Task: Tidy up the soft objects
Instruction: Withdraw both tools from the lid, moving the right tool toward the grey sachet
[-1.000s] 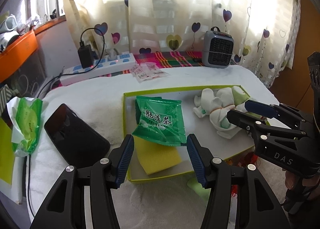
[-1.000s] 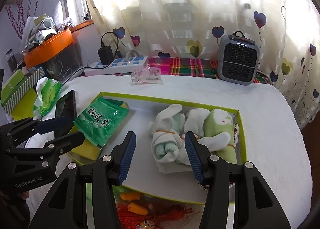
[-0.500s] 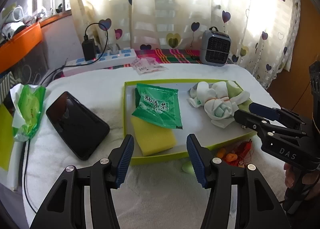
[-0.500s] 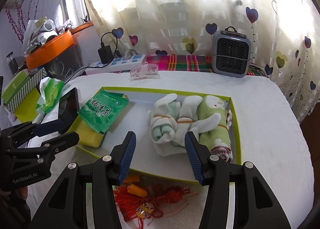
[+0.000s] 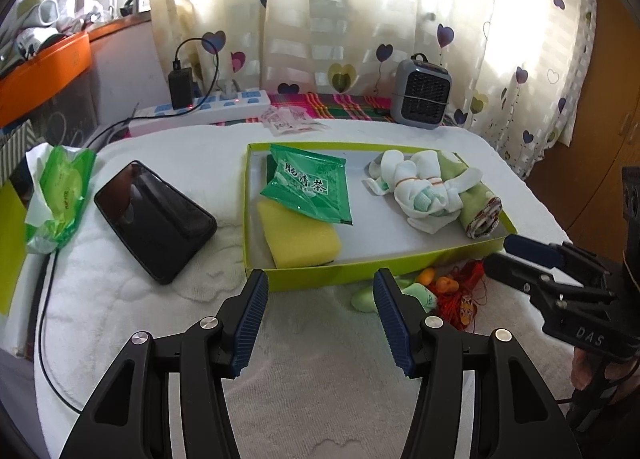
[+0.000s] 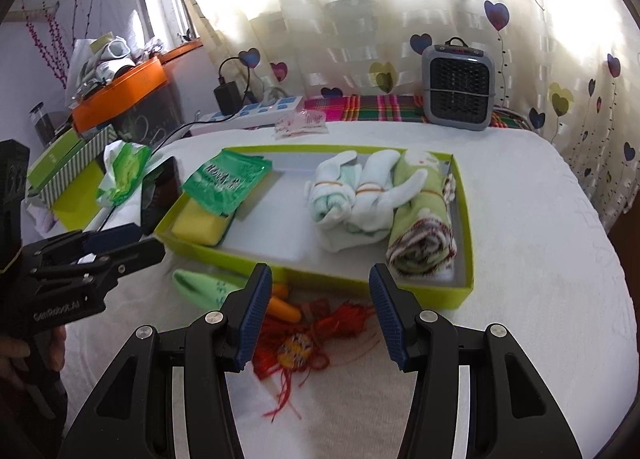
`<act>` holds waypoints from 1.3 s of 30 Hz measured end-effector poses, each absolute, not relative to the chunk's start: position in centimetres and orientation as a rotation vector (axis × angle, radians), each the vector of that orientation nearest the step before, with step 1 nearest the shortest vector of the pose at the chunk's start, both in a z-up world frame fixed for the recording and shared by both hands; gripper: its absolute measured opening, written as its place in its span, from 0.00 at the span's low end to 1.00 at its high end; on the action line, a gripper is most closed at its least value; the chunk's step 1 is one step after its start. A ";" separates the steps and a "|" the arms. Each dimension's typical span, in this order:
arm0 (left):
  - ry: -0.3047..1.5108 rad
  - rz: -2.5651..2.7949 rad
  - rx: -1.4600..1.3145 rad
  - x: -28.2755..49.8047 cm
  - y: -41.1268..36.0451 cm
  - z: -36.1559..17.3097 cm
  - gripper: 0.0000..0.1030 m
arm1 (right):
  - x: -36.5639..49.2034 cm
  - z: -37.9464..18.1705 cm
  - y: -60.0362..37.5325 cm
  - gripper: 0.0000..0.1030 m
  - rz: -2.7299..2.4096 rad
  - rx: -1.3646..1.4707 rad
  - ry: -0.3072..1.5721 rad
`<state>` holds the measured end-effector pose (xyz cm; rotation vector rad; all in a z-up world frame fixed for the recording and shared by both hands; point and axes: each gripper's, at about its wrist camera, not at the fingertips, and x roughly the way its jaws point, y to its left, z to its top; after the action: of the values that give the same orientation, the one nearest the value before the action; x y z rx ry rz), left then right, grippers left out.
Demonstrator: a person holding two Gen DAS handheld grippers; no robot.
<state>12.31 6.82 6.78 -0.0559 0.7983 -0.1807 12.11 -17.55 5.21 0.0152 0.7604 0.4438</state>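
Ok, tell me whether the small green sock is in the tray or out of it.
Out. The small green sock lies on the white towel in front of the green tray's near wall, beside the red tassel ornament.

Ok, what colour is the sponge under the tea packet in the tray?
Yellow. The sponge shows best in the left wrist view, partly under the green tea packet.

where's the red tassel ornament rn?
The red tassel ornament lies outside the green tray, on the white towel against its near wall, beside the orange pieces; in the right wrist view it's between the open fingers.

Sock bundles (image 5: 420,191) inside green tray (image 5: 360,269)
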 end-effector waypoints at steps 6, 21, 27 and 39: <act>0.805 -0.183 -0.067 11.7 7.0 6.3 0.53 | 10.6 4.1 -17.2 0.50 0.489 0.001 0.785; 0.826 -0.179 -0.105 11.1 7.9 5.2 0.53 | 8.3 1.9 -13.8 0.50 0.666 -0.118 0.837; 0.834 -0.183 -0.111 11.2 8.0 4.9 0.53 | 8.2 1.0 -12.9 0.50 0.673 -0.163 0.868; 0.845 -0.210 -0.124 11.3 7.8 4.6 0.53 | 7.6 0.5 -12.4 0.50 0.647 -0.215 0.864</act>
<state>11.34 7.79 4.62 -0.1238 0.8451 -0.2097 7.56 -12.36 0.50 -0.2147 0.8637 0.6468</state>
